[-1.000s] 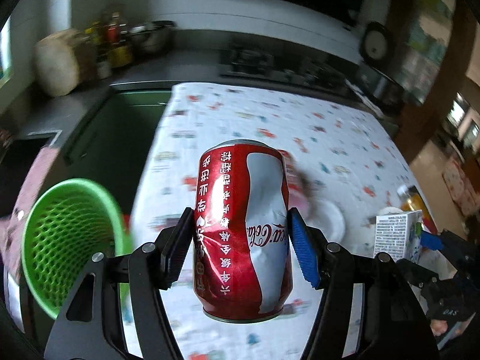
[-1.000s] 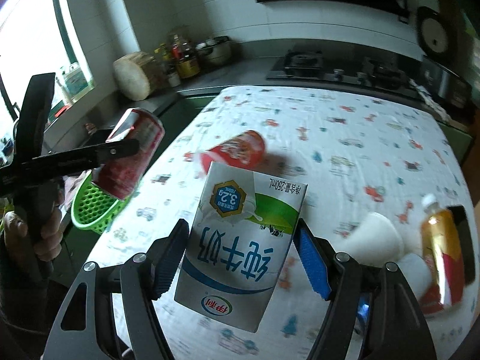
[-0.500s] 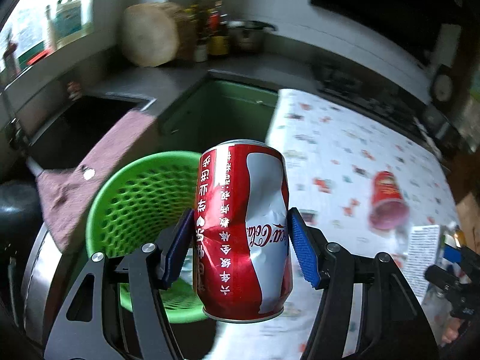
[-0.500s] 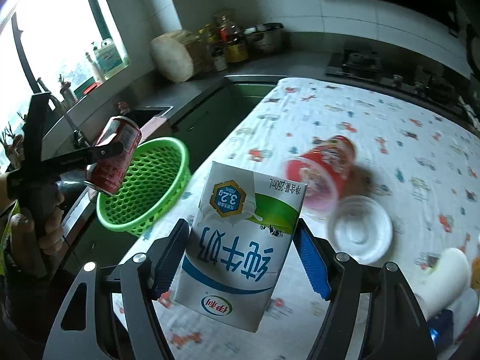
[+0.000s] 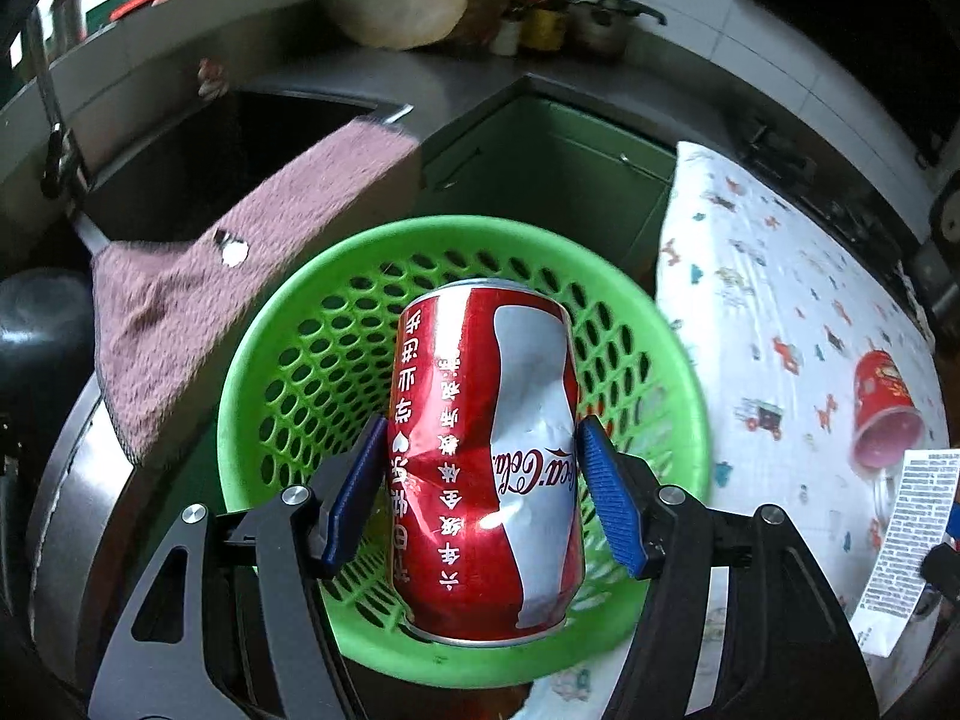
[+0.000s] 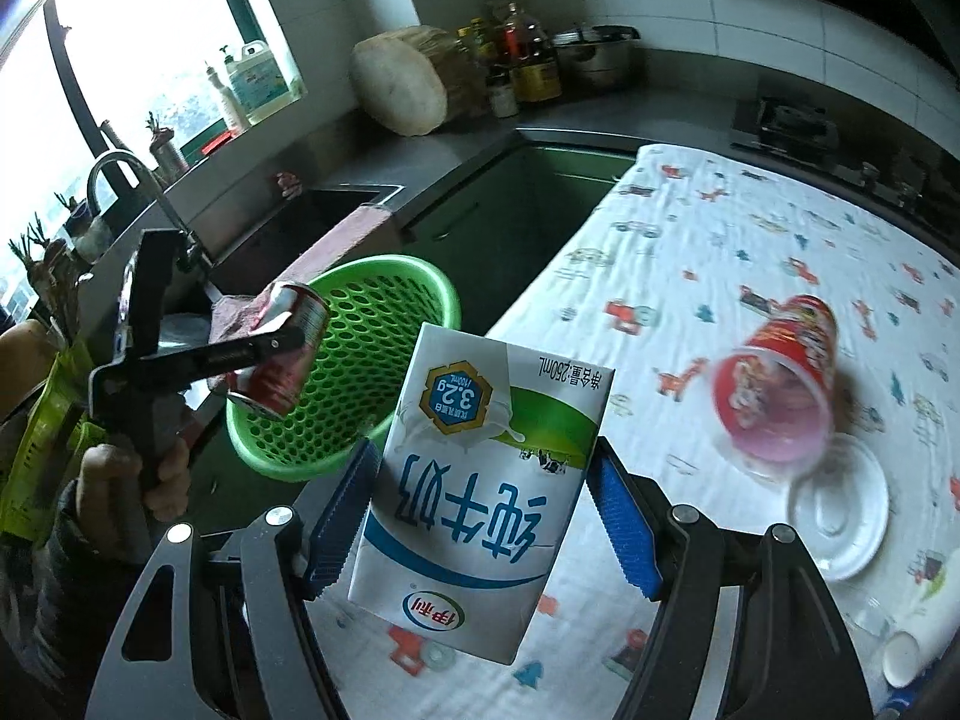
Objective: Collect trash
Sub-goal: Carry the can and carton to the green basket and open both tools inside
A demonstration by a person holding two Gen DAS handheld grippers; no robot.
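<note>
L jaws w/ can (image 5: 486, 456) over basket (image 5: 282, 372)

The dented red can (image 5: 486, 462) hides the middle and floor of the green basket (image 5: 282, 360) in the left wrist view, so nothing inside can be told. The milk carton (image 5: 906, 546) is cut by that picture's right edge. From the right wrist, the carton (image 6: 480, 486) covers the near left edge of the tablecloth (image 6: 720, 252); the red cup (image 6: 780, 378) is motion-blurred, its print unreadable. Bottle labels (image 6: 528, 72) on the counter are too small to read.
</note>
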